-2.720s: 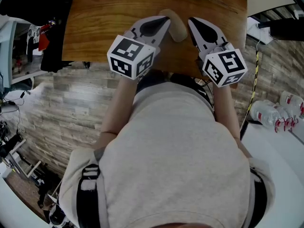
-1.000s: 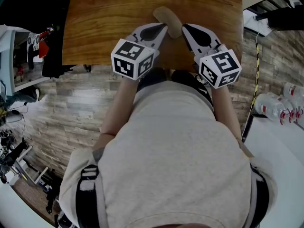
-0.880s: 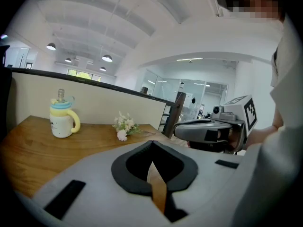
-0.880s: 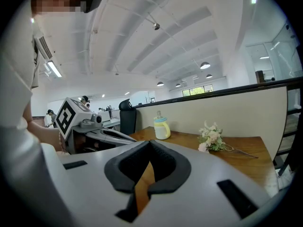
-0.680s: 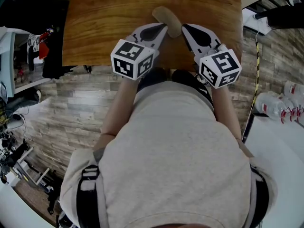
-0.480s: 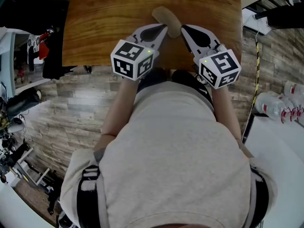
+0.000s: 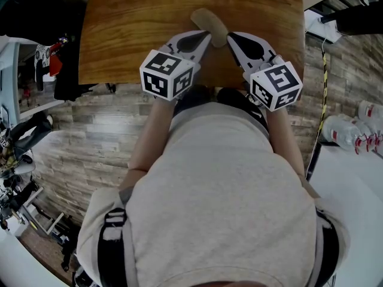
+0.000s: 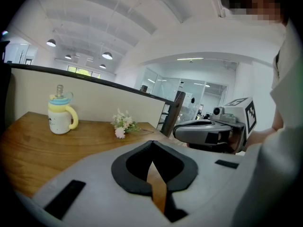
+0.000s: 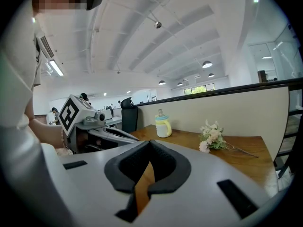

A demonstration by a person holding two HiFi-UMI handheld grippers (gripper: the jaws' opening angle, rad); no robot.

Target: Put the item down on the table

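Left gripper [image 8: 152, 142] first: its jaws are shut tip to tip, with nothing pinched between them, only a sliver of wood showing through the gap behind the tips. Right gripper [image 9: 149, 142], same story: jaws closed on themselves and empty. I hold both out ahead of me, side by side, noses tipped slightly down over the near edge of the table and angled in toward each other.

Now the room, biggest first. The plank floor [image 7: 78, 136] spreads out below me from 9 o'clock round to 3. Straight ahead at 12 o'clock is the wooden table [image 7: 131, 34], warm brown and glossy. Off at 3 o'clock, a cluster of plastic bottles [image 7: 359, 137] lies on the floor.

And here is the one that matters: the tan item [image 7: 208, 21], oblong and rounded, lies flat on the tabletop at 12 o'clock, right between my two gripper noses. The left tip is at its 7 o'clock, the right tip at its 5 o'clock, both very close. I can't tell whether either one touches it, but neither is clamping it.

Farther back, at 11 o'clock by the far edge, stands a white cup [image 8: 59, 119] with a yellow handle and a blue lid. At 1 o'clock, a small sprig of pale flowers [image 8: 122, 124] lies on the wood.
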